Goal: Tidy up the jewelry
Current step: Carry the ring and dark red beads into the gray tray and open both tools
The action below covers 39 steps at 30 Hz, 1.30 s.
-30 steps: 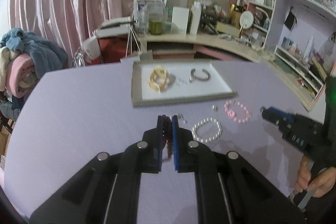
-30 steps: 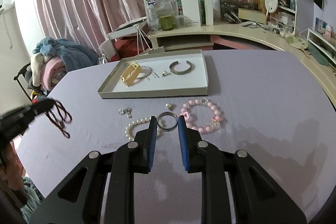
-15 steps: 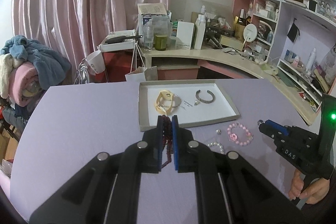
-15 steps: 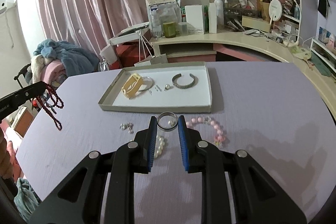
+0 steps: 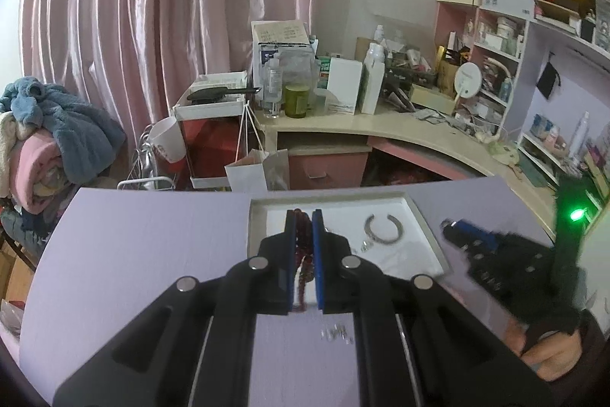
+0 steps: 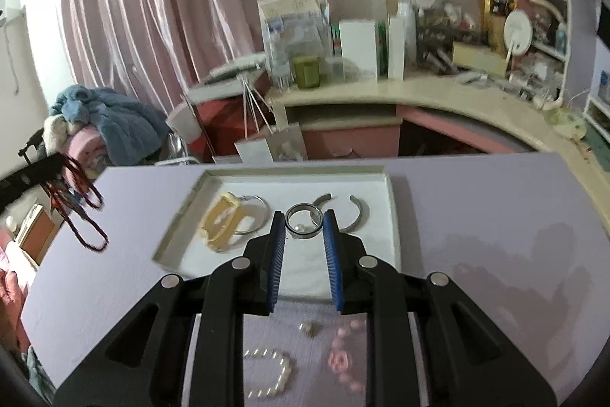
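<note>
We are pinching a dark red bead strand (image 5: 303, 256) in the left gripper (image 5: 304, 216), dangling over the tray (image 6: 179, 231) at 12 o'clock. Our right gripper (image 6: 304, 216) is clamping a silver ring (image 6: 304, 220) over that tray, pearl bracelet (image 6: 274, 372) lying at 6 o'clock.

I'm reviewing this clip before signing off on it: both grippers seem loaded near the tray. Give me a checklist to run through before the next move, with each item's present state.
1. Left gripper shut on the dark red bead strand: ok, the strand hangs free below the fingers.
2. Right gripper gripping the metal ring: ok, the ring sits between the fingertips.
3. Ring above the tray: ok in the right wrist view.
4. Free white spot in the tray beside the yellow bangle and silver cuff: ok, the near part is bare.
5. Clearance between the two grippers: cannot tell.
6. Pearl bracelet and pink bracelet in the tray: not ok, both lie on the table.
</note>
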Available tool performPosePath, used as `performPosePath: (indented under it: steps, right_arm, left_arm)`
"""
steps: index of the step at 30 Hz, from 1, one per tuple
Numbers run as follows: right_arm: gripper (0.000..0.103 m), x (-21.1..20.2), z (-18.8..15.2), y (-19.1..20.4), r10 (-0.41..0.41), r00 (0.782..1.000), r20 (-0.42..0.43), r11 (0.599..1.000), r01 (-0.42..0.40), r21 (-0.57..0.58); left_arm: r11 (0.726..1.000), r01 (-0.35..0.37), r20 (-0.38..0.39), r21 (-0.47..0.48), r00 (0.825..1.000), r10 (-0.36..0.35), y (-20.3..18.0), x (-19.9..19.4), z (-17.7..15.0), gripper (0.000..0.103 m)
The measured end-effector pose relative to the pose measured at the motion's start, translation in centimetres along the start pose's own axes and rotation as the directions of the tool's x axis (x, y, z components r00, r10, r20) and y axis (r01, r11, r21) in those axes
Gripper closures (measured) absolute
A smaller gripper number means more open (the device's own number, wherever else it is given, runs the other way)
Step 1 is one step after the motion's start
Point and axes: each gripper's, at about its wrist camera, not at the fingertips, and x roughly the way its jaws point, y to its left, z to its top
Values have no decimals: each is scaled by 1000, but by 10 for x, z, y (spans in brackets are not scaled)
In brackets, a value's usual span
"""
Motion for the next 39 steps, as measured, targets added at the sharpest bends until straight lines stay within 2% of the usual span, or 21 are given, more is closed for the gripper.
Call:
performPosePath:
  steps: [4, 10, 11, 12, 14, 29, 30, 31, 33, 36, 39]
  right_arm:
    - [82, 53, -7, -12, -11, 994, -107, 999, 15, 34]
    - [80, 82, -17, -15, -15, 983, -181, 999, 21, 27]
    - [72, 82, -18, -14, -12, 982, -189, 999, 18, 28]
    - [58, 83, -18, -14, -5, 981, -194, 999, 12, 32]
    - [50, 78, -19, -17, -1, 984, -178, 999, 8, 35]
    - [50, 58, -17, -45, -24, 991, -128, 999, 29, 34]
    - [50, 57, -18, -46, -27, 992, -126, 999, 32, 31]
    - [50, 55, -19, -47, -29, 992, -125, 999, 33, 31]
    - [50, 50, -22, -51, -26, 992, -122, 999, 31, 35]
    - [50, 42, -26, -54, -23, 993, -117, 999, 28, 43]
    - [50, 29, -32, -56, -23, 994, -105, 998, 28, 47]
  left_arm:
    - [1000, -2, -31, 3, 1000, 2, 0, 37, 6, 95]
    - [1000, -1, -65, 18, 998, 2, -3, 74, 5, 95]
    - [1000, -2, -70, 18, 998, 4, -4, 80, 4, 95]
    - [1000, -2, -75, 16, 997, 3, -3, 85, 4, 95]
    - [1000, -3, -80, 12, 997, 4, -2, 93, 4, 95]
    - [999, -39, -150, 1, 988, 39, -3, 169, -8, 93]
    - [999, -54, -149, 4, 987, 54, -3, 171, -9, 88]
    - [998, -59, -148, 7, 987, 60, -2, 170, -10, 70]
    - [997, -71, -125, 15, 989, 73, -2, 163, -12, 50]
    - [997, -66, -109, 31, 992, 69, -3, 146, -17, 49]
    - [997, -66, -87, 34, 994, 68, -1, 122, -23, 41]
